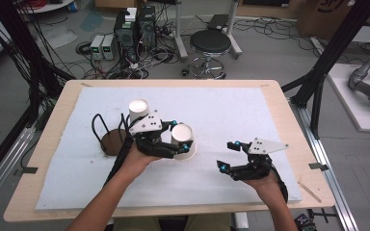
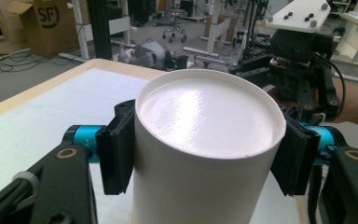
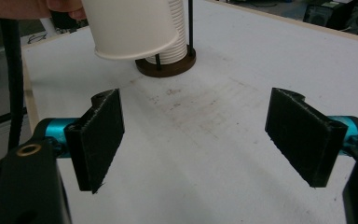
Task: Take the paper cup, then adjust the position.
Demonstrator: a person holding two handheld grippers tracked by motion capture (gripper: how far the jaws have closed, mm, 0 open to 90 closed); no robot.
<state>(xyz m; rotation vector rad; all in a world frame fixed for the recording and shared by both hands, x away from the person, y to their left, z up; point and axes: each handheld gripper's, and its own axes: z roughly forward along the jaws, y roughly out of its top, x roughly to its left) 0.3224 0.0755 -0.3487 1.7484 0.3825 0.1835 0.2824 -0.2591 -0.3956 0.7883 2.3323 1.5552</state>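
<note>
The only lettering I can read is "SF", printed in dark letters on the side of a brown cardboard box point(image 2: 39, 23) standing on the floor, well beyond the table point(image 2: 37, 88) edge in the left gripper view.

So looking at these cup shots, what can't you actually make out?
- Held paper cup: in the left gripper view the frame's bottom edge cuts off its lower part, so whether it touches the white mat is unclear.
- Cup stack on the brown holder: the right gripper view's top edge and the held cup hide most of it; the count is unreadable.
- Left tool: in the high view, its grey plate covers the pads.
</note>
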